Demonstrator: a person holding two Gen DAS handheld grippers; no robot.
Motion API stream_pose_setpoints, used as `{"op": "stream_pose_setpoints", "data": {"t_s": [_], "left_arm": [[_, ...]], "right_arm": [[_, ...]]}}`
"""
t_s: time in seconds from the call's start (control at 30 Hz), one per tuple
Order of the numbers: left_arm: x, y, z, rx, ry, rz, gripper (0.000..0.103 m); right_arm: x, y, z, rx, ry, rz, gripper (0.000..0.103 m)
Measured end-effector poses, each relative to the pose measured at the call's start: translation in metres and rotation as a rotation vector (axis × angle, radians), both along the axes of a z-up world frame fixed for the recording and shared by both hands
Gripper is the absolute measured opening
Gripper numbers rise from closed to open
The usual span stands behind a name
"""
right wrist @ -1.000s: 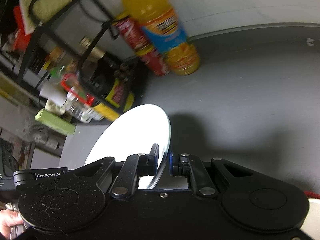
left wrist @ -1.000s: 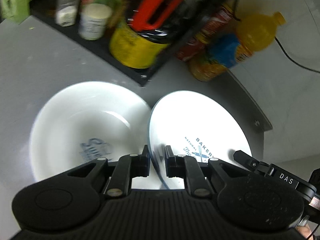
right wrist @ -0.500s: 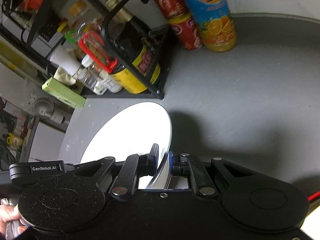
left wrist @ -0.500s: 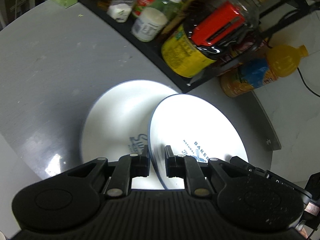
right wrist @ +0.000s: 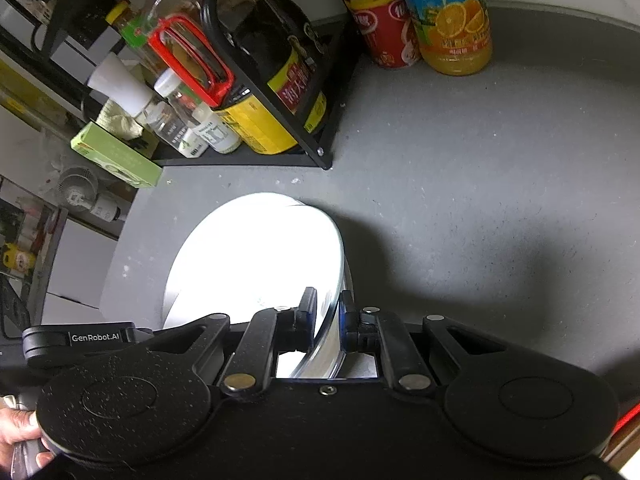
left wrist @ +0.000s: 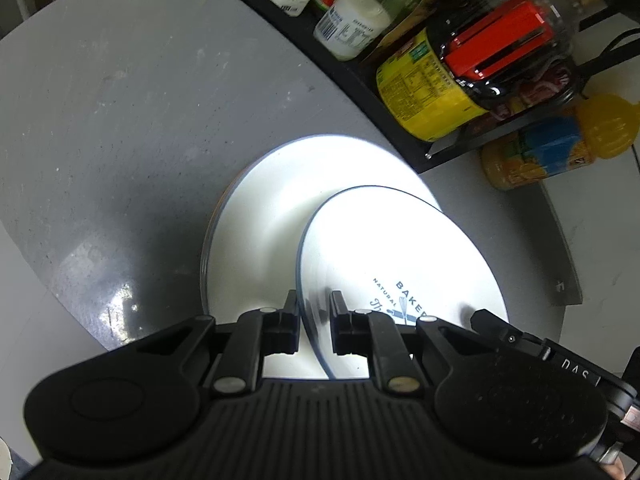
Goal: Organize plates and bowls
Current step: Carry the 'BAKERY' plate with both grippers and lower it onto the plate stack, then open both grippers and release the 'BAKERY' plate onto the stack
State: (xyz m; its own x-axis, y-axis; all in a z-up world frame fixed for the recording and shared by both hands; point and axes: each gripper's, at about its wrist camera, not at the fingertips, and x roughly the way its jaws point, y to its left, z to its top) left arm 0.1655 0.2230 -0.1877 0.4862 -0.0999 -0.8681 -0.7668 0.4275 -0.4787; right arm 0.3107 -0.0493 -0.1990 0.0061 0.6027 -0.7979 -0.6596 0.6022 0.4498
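Observation:
A white plate (left wrist: 400,248) with a blue rim and blue "BAKERY" print hangs tilted above the grey table (left wrist: 120,120). My left gripper (left wrist: 314,304) is shut on its near rim. From the opposite side my right gripper (right wrist: 328,300) is shut on the same plate (right wrist: 256,256), which glares white in the right wrist view. A second white dish (left wrist: 272,208) lies on the table, partly under the held plate. The right gripper's body (left wrist: 540,356) shows at the plate's right edge, and the left gripper's body (right wrist: 80,338) shows in the right wrist view.
A black rack (right wrist: 320,152) of bottles and jars stands just behind the dishes, holding a big dark bottle with a yellow label (left wrist: 432,92). An orange juice bottle (right wrist: 452,12) and a red can (right wrist: 380,28) stand beside it. The table's edge (left wrist: 40,280) curves at the left.
The held plate has risen and moved left, so it now overlaps the dish on the table that lay beside it. Both grippers kept their hold.

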Motion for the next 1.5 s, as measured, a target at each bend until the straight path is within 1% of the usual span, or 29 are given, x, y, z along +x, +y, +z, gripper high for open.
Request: {"op": "stream_pose_setpoints", "data": {"t_s": [0.23, 0.33, 0.43, 0.5, 0.57, 0.63, 0.83, 0.93, 1.0, 1.1, 1.27, 1.33, 1.4, 1.5], "left_arm": [[0.003, 0.002, -0.012, -0.01, 0.03, 0.001, 0.013], [0.004, 0.005, -0.016, -0.023, 0.042, 0.006, 0.013], [0.007, 0.007, -0.018, -0.028, 0.058, 0.002, 0.015], [0.01, 0.007, -0.018, -0.026, 0.084, -0.014, 0.015], [0.014, 0.006, -0.016, -0.011, 0.102, -0.031, 0.015], [0.014, 0.009, -0.008, 0.021, 0.1, -0.038, 0.015], [0.014, 0.019, 0.021, 0.087, 0.053, -0.049, 0.017], [0.013, 0.02, 0.03, 0.137, 0.058, -0.056, 0.029], [0.014, 0.02, 0.031, 0.162, 0.07, -0.058, 0.042], [0.015, 0.023, 0.024, 0.176, 0.108, -0.059, 0.045], [0.015, 0.026, 0.007, 0.139, 0.123, -0.064, 0.045], [0.013, 0.027, 0.001, 0.133, 0.142, -0.057, 0.046], [0.011, 0.028, -0.003, 0.109, 0.129, -0.047, 0.046], [0.011, 0.03, -0.006, 0.104, 0.117, -0.039, 0.047]], "right_arm": [[-0.005, 0.003, -0.005, -0.021, -0.007, -0.001, 0.011], [-0.006, 0.003, -0.009, -0.036, -0.005, -0.007, 0.008], [-0.008, 0.002, -0.009, -0.026, -0.012, -0.011, 0.007], [-0.006, 0.002, -0.009, -0.022, -0.007, -0.017, 0.005], [-0.006, 0.003, -0.009, -0.024, -0.01, -0.02, 0.004], [-0.006, 0.003, -0.007, -0.018, -0.014, -0.019, 0.004], [-0.006, 0.006, -0.007, -0.026, -0.025, -0.026, 0.004], [-0.006, 0.007, -0.007, -0.03, -0.036, -0.027, 0.004], [-0.006, 0.008, -0.006, -0.036, -0.042, -0.03, 0.005], [-0.005, 0.009, -0.008, -0.055, -0.046, -0.038, 0.006], [-0.005, 0.01, -0.012, -0.061, -0.04, -0.035, 0.007], [-0.005, 0.012, -0.012, -0.064, -0.042, -0.033, 0.008], [-0.004, 0.013, -0.013, -0.066, -0.04, -0.034, 0.008], [-0.004, 0.017, -0.016, -0.069, -0.032, -0.037, 0.01]]}}
